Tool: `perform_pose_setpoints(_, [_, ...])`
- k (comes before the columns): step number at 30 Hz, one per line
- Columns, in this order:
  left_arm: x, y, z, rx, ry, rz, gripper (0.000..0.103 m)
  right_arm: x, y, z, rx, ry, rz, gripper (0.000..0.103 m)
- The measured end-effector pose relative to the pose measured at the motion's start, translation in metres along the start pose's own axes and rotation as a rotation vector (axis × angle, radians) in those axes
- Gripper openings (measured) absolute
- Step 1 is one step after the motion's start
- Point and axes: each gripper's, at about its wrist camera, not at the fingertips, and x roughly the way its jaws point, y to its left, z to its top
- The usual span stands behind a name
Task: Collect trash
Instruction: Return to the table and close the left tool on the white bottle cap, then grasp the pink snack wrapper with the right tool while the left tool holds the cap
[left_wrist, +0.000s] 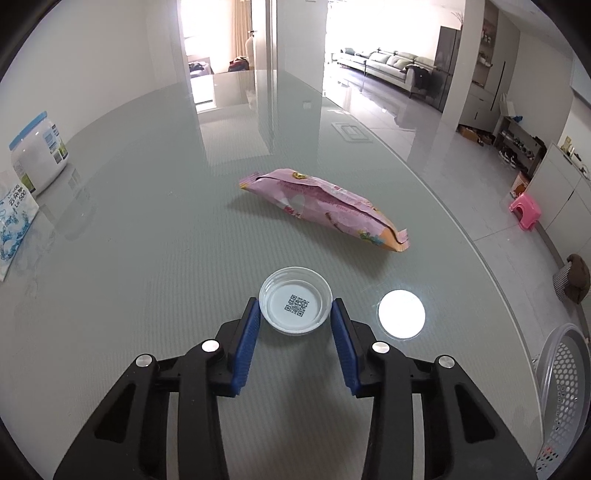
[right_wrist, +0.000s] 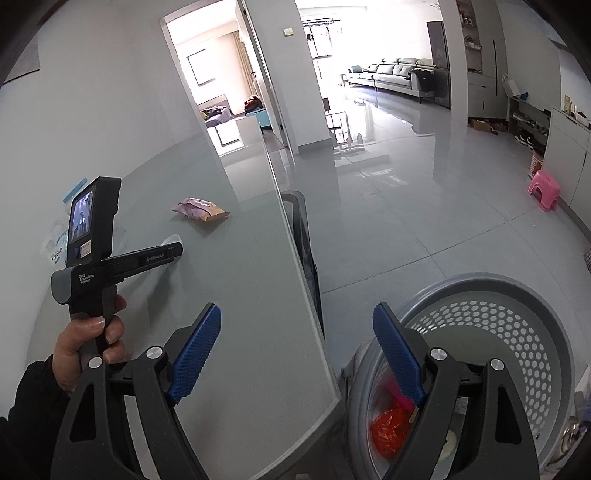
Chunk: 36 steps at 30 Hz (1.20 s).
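While the left gripper (left_wrist: 294, 313) clasps a lid (left_wrist: 294, 305) at lower centre, the right gripper (right_wrist: 296, 350) gapes above a basket (right_wrist: 532, 295).

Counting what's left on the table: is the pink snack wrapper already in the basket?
No, the pink snack wrapper lies on the glass table, beyond the white cap.

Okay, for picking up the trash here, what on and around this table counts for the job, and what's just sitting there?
For the job: white lid between the left tool pads, pink snack wrapper, perforated grey bin.

Just lying about: white jar, tissue pack, pink stool.
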Motion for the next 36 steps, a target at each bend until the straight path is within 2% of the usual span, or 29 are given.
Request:
perform_pose_setpoints(3, [-0.007,0.015,0.000,-0.010,-0.022,0.023,0.039,0.009,0.011,0.009,-0.031,-0.007,0.010,0.081])
perform_pose_setpoints(9, [-0.020,0.055,0.000,-0.032,-0.084,0.154,0.039,0.046,0.043,0.037,-0.110,-0.015,0.043,0.081])
perform_pose_setpoints(13, [-0.025,0.080,0.008,-0.086,-0.114,0.208,0.039,0.081,0.068,0.058,-0.169,0.013,0.074,0.081])
perform_pose_setpoints(18, [-0.032,0.103,0.008,-0.100,-0.152,0.283,0.039,0.125,0.096,0.083,-0.228,0.052,0.087,0.081])
perform_pose_setpoints(26, [-0.023,0.132,0.012,-0.169,-0.125,0.279,0.039,0.187,0.132,0.103,-0.330,0.128,0.069,0.081])
perform_pose_setpoints(36, [-0.019,0.131,0.013,-0.176,-0.114,0.240,0.039,0.227,0.152,0.116,-0.372,0.170,0.025,0.080])
